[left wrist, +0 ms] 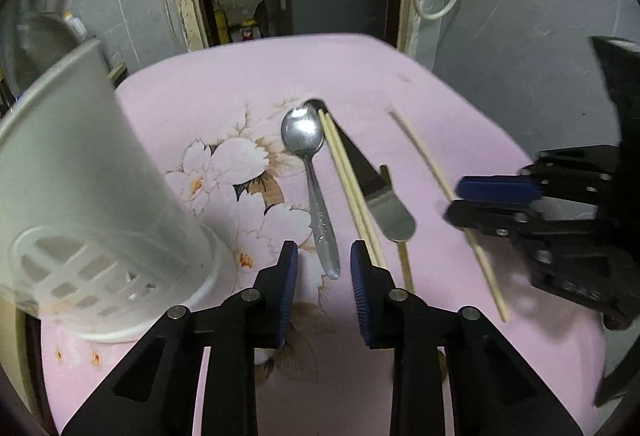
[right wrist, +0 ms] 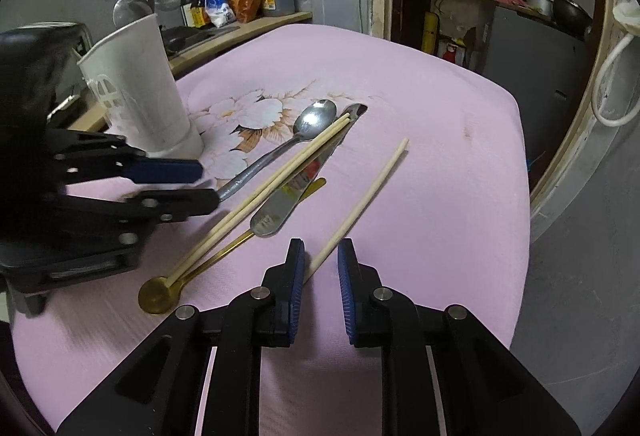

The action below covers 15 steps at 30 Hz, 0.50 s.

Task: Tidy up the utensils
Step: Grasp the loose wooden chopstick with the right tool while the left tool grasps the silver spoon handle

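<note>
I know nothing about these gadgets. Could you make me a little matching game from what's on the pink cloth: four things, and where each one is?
Things:
1. steel spoon
2. lone chopstick
3. white holder
4. gold spoon

Places:
A. standing upright beside the flower print
B. handle tip between the open left tongs
C. partly under the knife and the chopstick pair
D. near end between the open right tongs

Pairs: 1-B, 2-D, 3-A, 4-C.

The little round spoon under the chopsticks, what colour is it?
Gold. The small round spoon shows best in the right wrist view.
</note>
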Tool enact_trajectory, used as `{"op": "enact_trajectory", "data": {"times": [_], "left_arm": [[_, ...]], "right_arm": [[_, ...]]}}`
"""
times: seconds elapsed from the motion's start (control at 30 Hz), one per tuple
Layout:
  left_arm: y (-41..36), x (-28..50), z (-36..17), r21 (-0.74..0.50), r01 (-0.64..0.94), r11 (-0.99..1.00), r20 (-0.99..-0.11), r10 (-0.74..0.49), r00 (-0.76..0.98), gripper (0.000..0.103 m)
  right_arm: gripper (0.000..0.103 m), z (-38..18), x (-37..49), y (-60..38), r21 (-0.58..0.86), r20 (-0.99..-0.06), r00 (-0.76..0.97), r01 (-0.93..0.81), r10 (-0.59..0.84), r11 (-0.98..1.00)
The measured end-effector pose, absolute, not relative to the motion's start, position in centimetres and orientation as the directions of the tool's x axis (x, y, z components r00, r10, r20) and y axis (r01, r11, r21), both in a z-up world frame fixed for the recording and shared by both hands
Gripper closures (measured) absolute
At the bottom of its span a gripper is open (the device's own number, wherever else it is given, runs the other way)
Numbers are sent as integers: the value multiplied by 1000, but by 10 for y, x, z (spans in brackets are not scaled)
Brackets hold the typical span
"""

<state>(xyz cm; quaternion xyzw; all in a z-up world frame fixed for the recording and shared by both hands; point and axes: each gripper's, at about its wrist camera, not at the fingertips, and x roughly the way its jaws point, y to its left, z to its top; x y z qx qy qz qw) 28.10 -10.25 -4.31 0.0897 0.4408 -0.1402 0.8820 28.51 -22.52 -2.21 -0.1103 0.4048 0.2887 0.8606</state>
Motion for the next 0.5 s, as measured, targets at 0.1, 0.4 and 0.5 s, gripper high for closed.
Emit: {"op": "enact_trajectory", "data": {"times": [0.1, 0.4, 0.5], "left_arm": [[-100, 293, -51, 24, 302, 953, -830, -149, 537, 83], [-115, 312, -52, 59, 299, 953, -838, -115, 533, 87], [-120, 312, -52, 79, 288, 954, -839, -92, 536, 94]], "right_arm": [[88, -23, 285, -227, 62, -751, 507, -584, 423, 809], [87, -26, 293, -232, 125, -752, 480, -568, 451, 813], [87, -25, 293, -230, 121, -762, 474, -566, 441, 816]]}}
